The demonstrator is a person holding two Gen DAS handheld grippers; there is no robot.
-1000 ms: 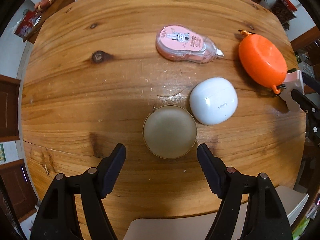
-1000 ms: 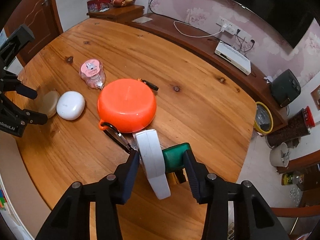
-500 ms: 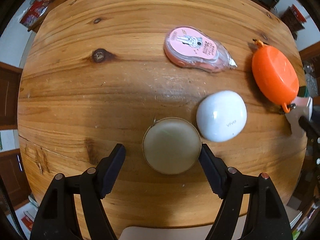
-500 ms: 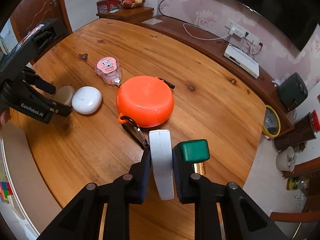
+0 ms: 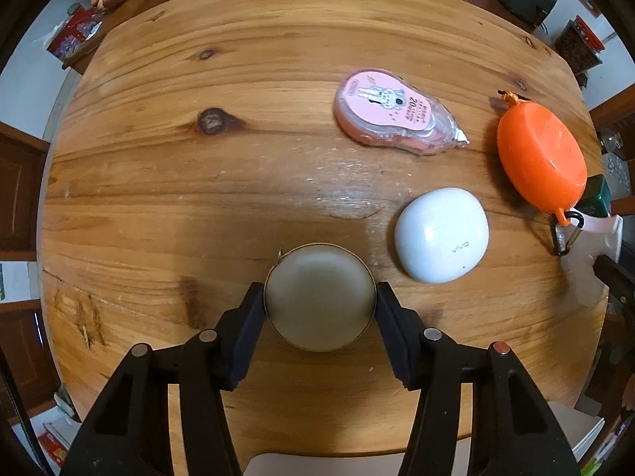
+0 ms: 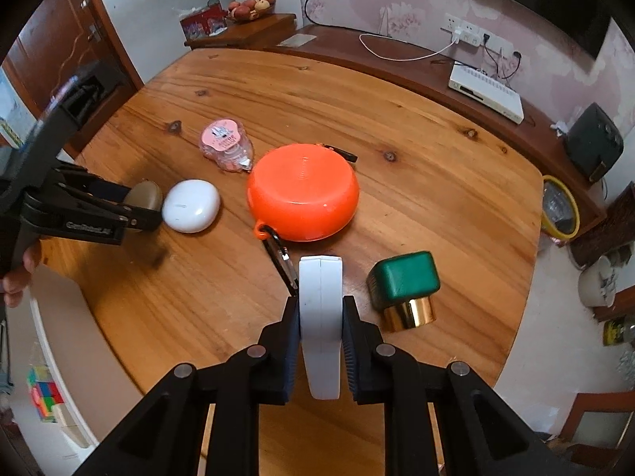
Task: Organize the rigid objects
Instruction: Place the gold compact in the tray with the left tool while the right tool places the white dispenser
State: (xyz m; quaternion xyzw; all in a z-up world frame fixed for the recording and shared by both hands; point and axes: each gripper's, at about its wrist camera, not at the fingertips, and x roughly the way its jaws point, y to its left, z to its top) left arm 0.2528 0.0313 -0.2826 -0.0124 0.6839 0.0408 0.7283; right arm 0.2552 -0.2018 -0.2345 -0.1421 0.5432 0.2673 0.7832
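one round tin (image 5: 320,297), two white cases (image 5: 441,235) (image 6: 320,317), one orange case (image 6: 303,197)

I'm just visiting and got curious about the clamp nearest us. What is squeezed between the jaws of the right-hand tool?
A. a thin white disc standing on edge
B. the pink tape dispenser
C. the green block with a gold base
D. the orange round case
A: the right gripper has its jaws pressed against both flat sides of the white disc, while the orange case lies apart on the table.

Soft, even indoor light; pale glare patch on the surface (image 5: 337,194). Short soft shadows under objects. Strong fisheye bending and dark vignette at edges. Centre sharp.
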